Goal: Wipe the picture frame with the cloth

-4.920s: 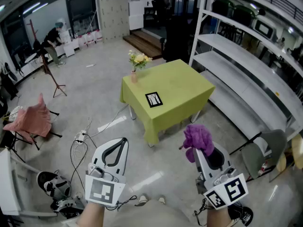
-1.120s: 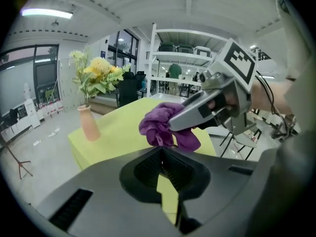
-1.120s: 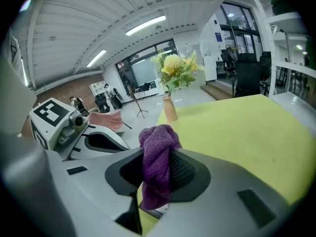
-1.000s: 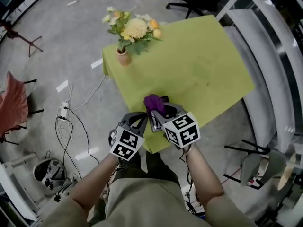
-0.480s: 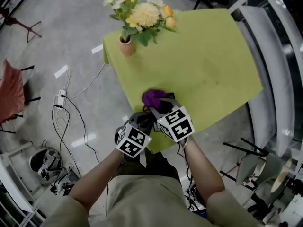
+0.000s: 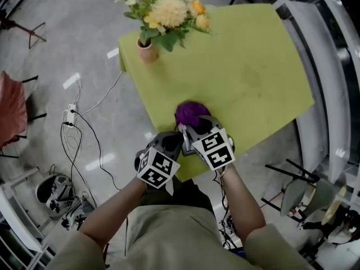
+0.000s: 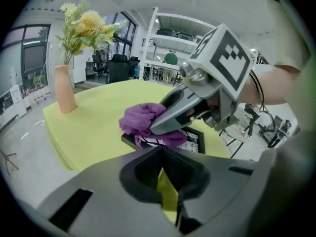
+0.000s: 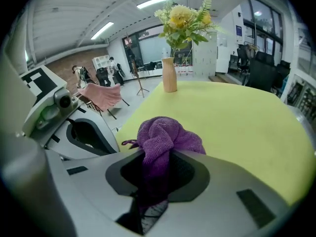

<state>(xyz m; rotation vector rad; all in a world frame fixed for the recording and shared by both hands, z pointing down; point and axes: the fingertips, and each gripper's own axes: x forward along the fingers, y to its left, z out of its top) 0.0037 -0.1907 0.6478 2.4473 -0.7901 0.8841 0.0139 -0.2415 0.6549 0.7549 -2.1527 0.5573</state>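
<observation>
Table [image 6: 253, 77] under a green cover fills the top of the head view, with a vase [image 6: 147, 53] of flowers [image 6: 166, 13] near its far left corner. At the near edge the right gripper [image 6: 189, 128] reaches onto the tabletop with a purple cloth [image 6: 191, 113] bunched at its tip. The left gripper [image 6: 166, 144] sits just beside it, on the left, over the table edge. Cables [image 6: 84, 139] trail across the floor to the left, and shelving [image 6: 323, 49] runs along the right. From the left gripper view, that gripper's [image 7: 161, 149] jaws are closed tip against tip with nothing between them; only the green cover shows through the gap below. Just ahead, a black frame [image 7: 195, 141] lies flat on the table near its edge. The cloth [image 7: 140, 120] rests on the frame's left end, pinched in the tip of the right gripper [image 7: 160, 121], which slants down from the upper right. The vase [image 7: 64, 90] and flowers [image 7: 84, 26] stand well apart at the left. From the right gripper view, its jaws [image 8: 158, 162] are clamped on the cloth [image 8: 163, 139], which bulges out above them and hangs down between them. The left gripper [image 8: 98, 139] shows close by on the left. The table [image 8: 237, 127] stretches beyond, with the vase [image 8: 170, 81] and flowers [image 8: 185, 19] at its far end. The frame is hidden here behind the jaws and cloth.
</observation>
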